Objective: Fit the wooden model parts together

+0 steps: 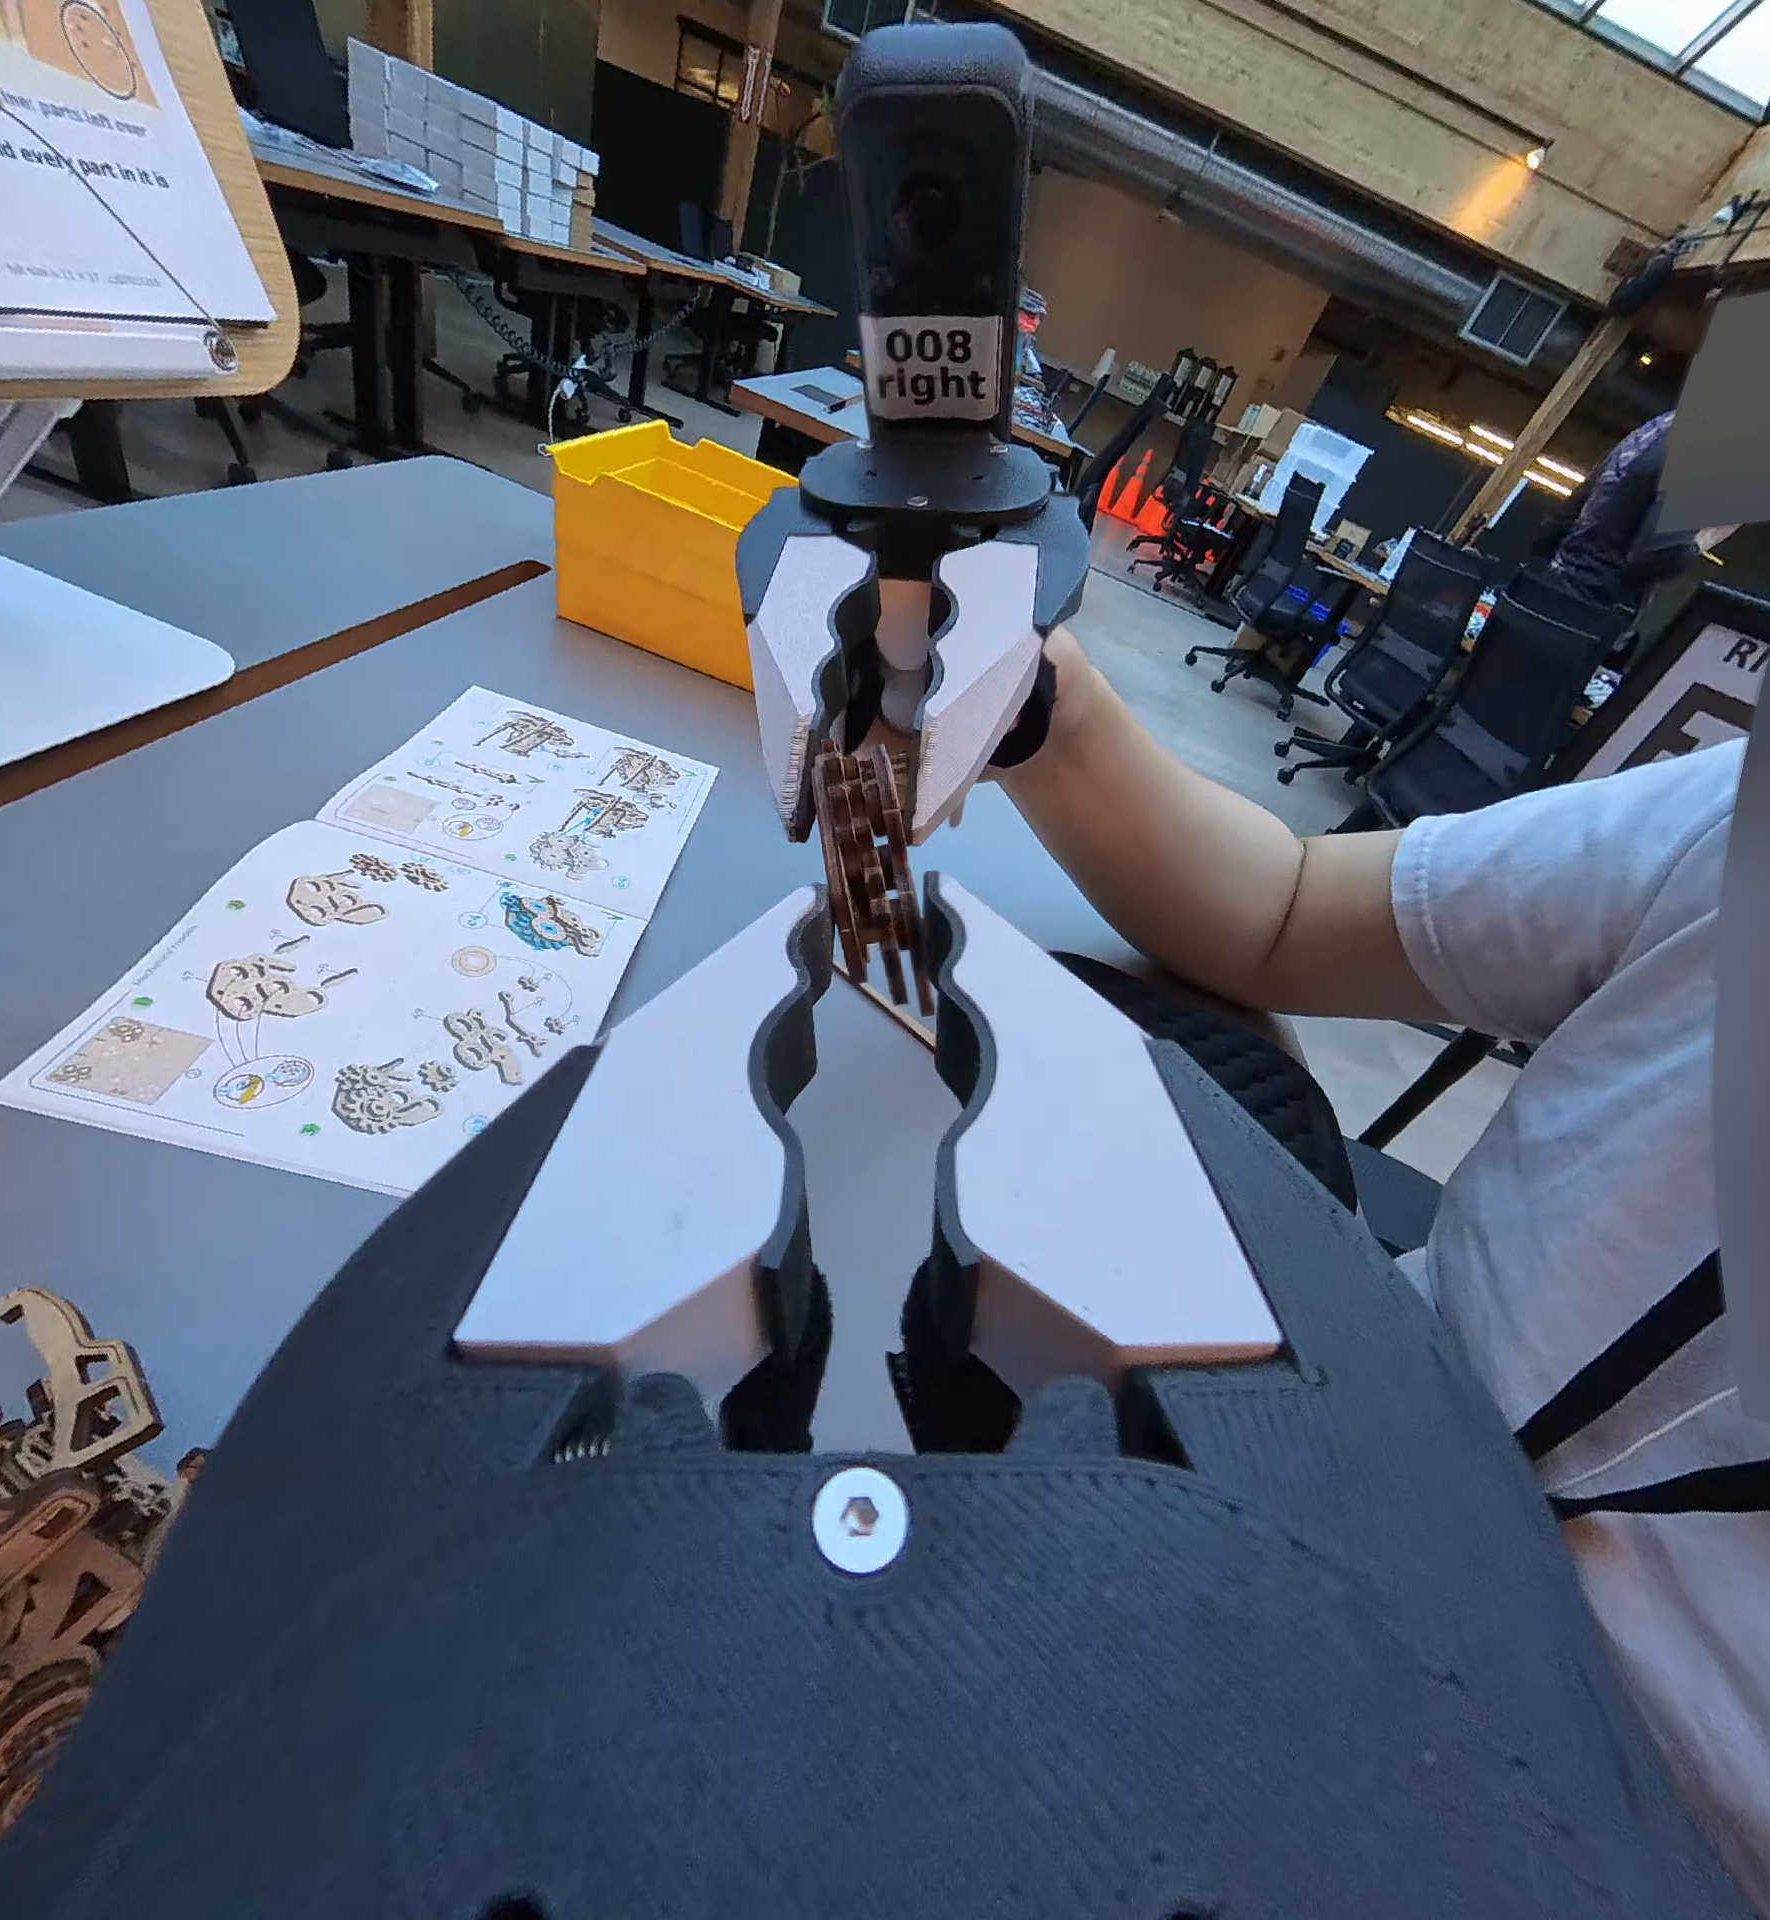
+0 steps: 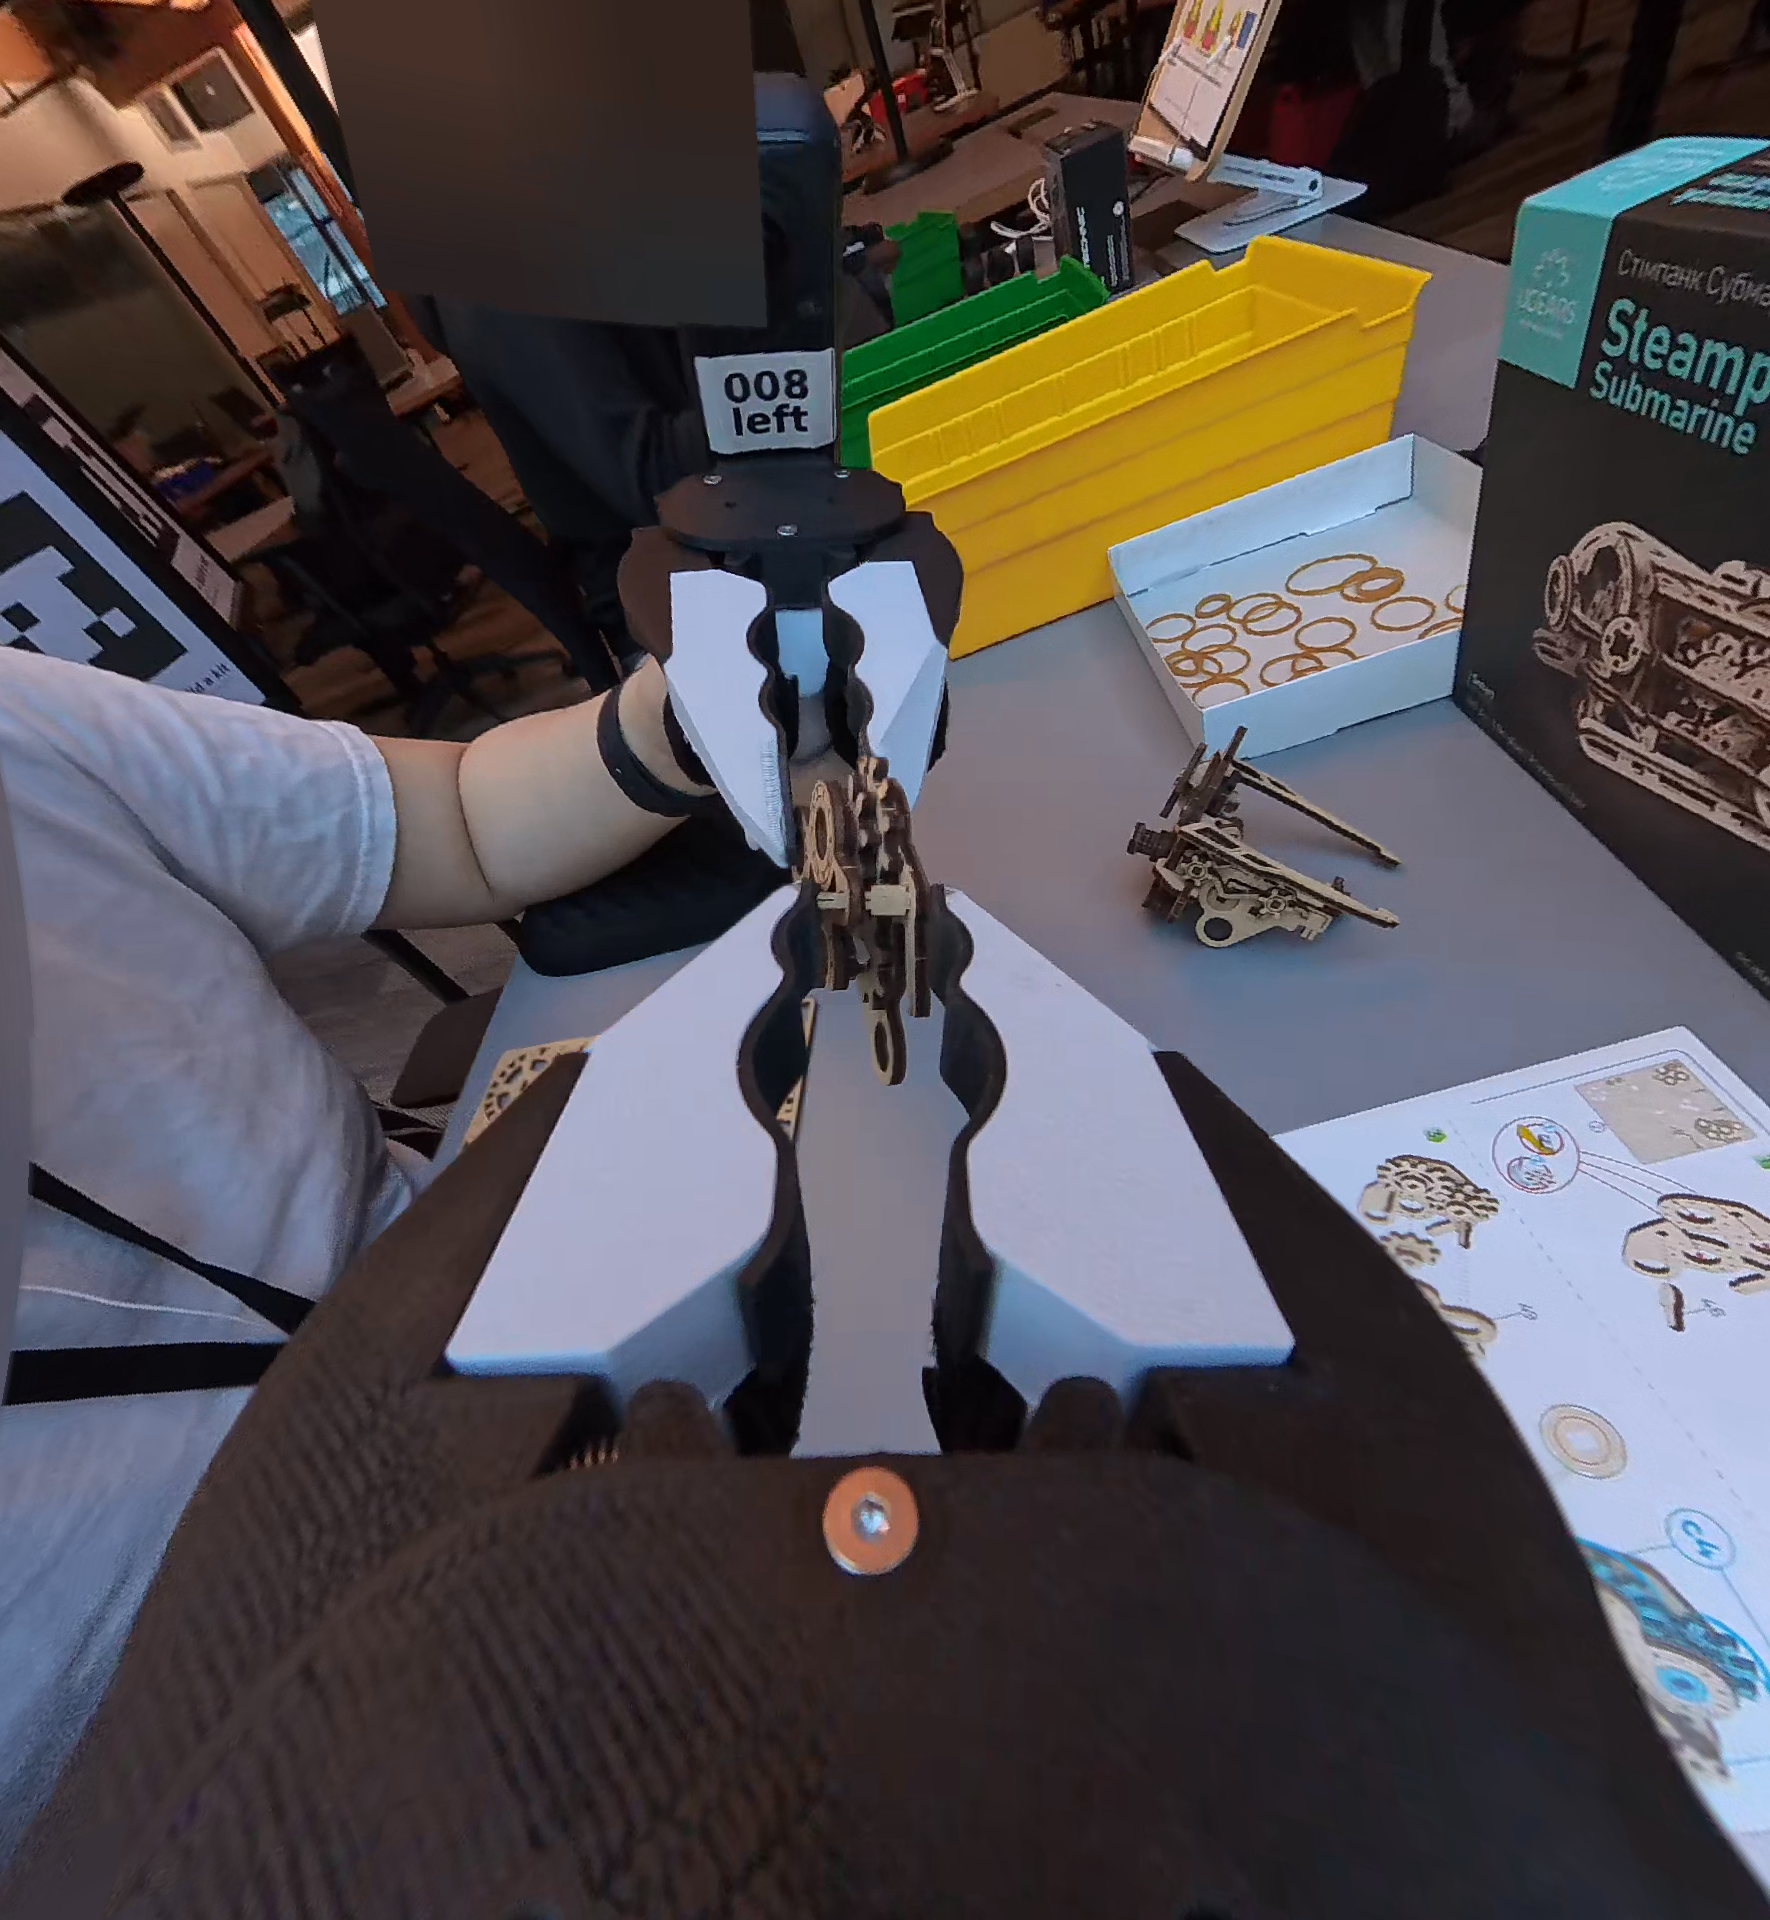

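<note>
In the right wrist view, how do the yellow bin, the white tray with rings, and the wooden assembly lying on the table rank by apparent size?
1. Yellow bin, largest though farthest.
2. White tray.
3. Wooden assembly, smallest, though it lies nearest the camera.

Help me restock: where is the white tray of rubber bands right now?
In the right wrist view, the white tray of rubber bands sits on the grey table at right, between the yellow bin and the model kit box.
</note>
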`<control>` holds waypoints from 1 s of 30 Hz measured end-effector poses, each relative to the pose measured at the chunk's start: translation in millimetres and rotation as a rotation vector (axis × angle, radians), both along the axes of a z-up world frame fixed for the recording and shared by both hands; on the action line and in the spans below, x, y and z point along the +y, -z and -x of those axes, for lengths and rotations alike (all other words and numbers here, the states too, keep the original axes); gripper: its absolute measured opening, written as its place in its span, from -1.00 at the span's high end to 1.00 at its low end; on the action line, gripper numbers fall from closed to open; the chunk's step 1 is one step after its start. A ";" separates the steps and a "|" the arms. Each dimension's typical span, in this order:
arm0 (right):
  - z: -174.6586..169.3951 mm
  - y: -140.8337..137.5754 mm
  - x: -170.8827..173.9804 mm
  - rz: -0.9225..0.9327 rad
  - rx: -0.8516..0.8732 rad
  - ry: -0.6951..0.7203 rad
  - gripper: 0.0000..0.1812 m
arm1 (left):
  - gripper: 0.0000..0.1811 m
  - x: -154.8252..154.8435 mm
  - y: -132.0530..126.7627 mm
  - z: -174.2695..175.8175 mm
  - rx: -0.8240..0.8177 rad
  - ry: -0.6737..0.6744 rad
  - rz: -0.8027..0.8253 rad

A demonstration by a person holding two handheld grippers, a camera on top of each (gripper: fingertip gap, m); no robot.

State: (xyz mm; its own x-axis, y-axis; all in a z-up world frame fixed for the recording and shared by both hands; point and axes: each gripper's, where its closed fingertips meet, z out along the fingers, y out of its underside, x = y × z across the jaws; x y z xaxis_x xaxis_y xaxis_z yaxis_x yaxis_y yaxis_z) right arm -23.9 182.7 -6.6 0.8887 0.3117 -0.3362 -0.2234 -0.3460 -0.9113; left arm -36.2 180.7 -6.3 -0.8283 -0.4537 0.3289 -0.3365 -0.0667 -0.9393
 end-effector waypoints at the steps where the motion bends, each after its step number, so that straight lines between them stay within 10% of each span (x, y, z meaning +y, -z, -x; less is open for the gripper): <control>1: -0.3 -0.7 0.7 -0.002 0.029 0.003 0.81 | 0.85 0.9 -0.8 -1.0 0.007 -0.006 0.012; 7: 1.1 -1.2 4.4 0.004 0.137 0.004 0.79 | 0.87 6.3 -1.8 -3.6 0.135 0.010 0.105; 17: 25.2 -18.8 -10.6 -0.265 -0.745 -0.037 0.46 | 0.87 -0.2 -2.7 5.1 0.325 0.122 0.236; 30: 24.2 -21.0 -9.8 -0.248 -0.530 -0.058 0.48 | 0.87 -8.4 -2.1 12.4 0.325 0.178 0.218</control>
State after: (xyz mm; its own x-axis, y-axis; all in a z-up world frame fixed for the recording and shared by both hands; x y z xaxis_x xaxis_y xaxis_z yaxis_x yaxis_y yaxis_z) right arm -48.1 172.8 14.4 0.8947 0.3777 0.2382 0.2976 -0.1066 -0.9487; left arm -48.6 172.3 -4.2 -0.7248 -0.2036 0.6582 -0.6370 -0.1661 -0.7528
